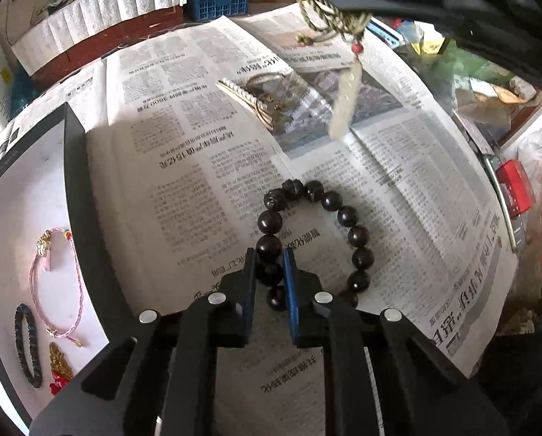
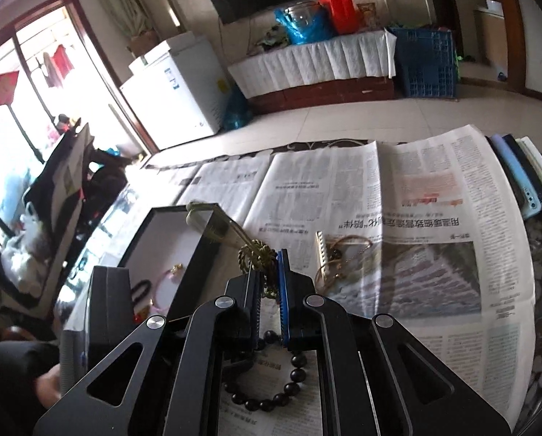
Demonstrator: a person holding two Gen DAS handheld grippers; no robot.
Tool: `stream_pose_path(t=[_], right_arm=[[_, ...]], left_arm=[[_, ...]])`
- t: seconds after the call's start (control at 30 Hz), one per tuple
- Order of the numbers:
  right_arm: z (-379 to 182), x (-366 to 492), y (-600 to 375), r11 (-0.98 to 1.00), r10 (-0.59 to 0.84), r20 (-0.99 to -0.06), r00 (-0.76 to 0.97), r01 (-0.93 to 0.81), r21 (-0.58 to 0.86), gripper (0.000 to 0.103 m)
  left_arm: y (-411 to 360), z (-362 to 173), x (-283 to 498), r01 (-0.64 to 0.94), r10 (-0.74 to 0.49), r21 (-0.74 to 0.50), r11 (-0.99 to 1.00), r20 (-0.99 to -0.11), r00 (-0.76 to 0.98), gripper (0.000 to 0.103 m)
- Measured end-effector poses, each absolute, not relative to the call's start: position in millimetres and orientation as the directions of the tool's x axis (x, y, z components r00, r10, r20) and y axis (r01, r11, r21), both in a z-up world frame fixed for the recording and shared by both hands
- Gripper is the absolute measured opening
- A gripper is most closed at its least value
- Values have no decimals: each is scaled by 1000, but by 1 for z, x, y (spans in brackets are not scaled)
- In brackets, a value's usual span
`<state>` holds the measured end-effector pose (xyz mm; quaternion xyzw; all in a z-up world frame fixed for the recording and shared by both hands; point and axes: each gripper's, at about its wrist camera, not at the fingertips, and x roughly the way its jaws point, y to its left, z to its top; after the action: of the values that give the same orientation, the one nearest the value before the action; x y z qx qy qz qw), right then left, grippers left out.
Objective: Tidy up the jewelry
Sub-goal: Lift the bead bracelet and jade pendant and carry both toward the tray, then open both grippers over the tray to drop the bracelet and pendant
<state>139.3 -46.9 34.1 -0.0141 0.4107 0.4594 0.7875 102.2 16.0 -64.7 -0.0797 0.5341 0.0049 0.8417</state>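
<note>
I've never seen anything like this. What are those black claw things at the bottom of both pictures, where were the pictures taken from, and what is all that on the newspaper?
Those claws are hand-held grippers, one in each of a person's hands, each with a camera looking out along its two fingers. So each picture is one gripper's own view.

In the left view, the left gripper is closed on a dark bead bracelet lying on the newspaper. The right gripper holds a braided cord necklace, its pale pendant dangling in the air.

Further back on the paper lies a small heap of jewelry. At the left stands a white-lined tray already holding a pink cord bracelet and other pieces.
</note>
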Motion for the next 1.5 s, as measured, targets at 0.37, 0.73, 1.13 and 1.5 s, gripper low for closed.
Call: stream_pose_path(t=[0.37,0.73,1.13,1.5], right_arm=[[46,135,-47,574,728,-632,267,-741,348,9],[58,120,-21,531,754,-608,249,-776,341,9],[58,95,27,458,772,-609,181,-823,337,9],[43,65,78,385,754,-651,90,-864,325,9]], left_arm=[[32,23,72,-53,-159,-240,969,-778,608,14],[65,64,44,-92,-122,-256,962,-709,694,14],[116,72,10,-187,-22,-215,958,-709,705,14],[168,55,-10,-297,74,-178,938,-736,673,14]])
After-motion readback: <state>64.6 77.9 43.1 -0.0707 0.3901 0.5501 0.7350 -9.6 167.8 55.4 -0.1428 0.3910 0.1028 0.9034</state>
